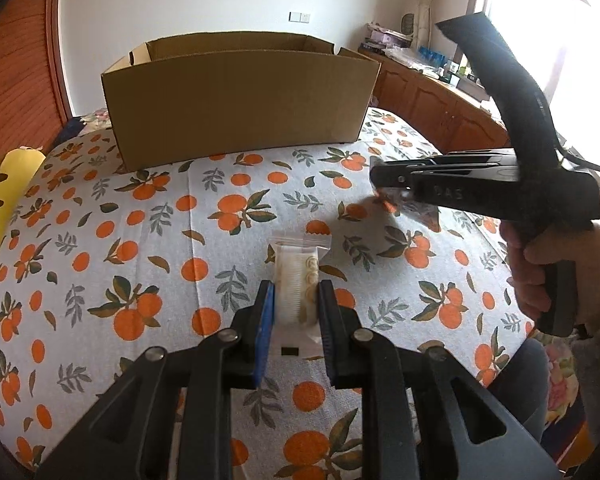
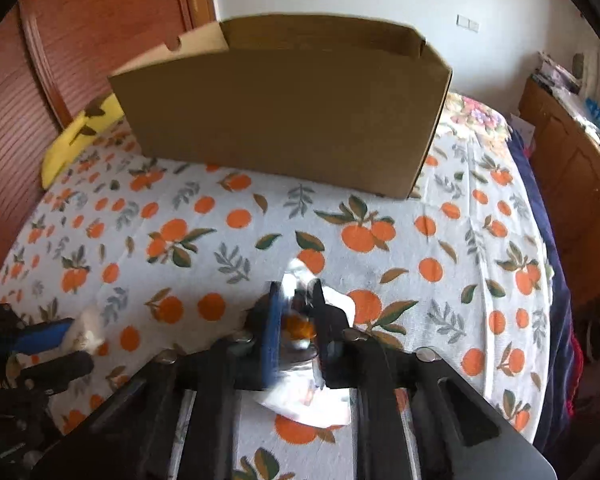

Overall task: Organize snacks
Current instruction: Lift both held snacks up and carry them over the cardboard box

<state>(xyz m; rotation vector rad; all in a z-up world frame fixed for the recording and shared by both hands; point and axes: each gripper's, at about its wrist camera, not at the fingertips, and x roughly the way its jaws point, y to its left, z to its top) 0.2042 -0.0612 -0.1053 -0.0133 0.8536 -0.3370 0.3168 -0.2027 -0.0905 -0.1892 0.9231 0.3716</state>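
An orange-print bed (image 1: 148,240) is carrying a cardboard box (image 1: 240,100) and, at its edge, a yellow pillow (image 1: 4,200).

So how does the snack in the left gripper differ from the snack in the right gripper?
The pale snack pack shows whitish ridged pieces in clear wrap; the shiny snack pack is silvery with orange inside. The pale one is sharp, the shiny one blurred. Both are pinched, by the left gripper and the right gripper.
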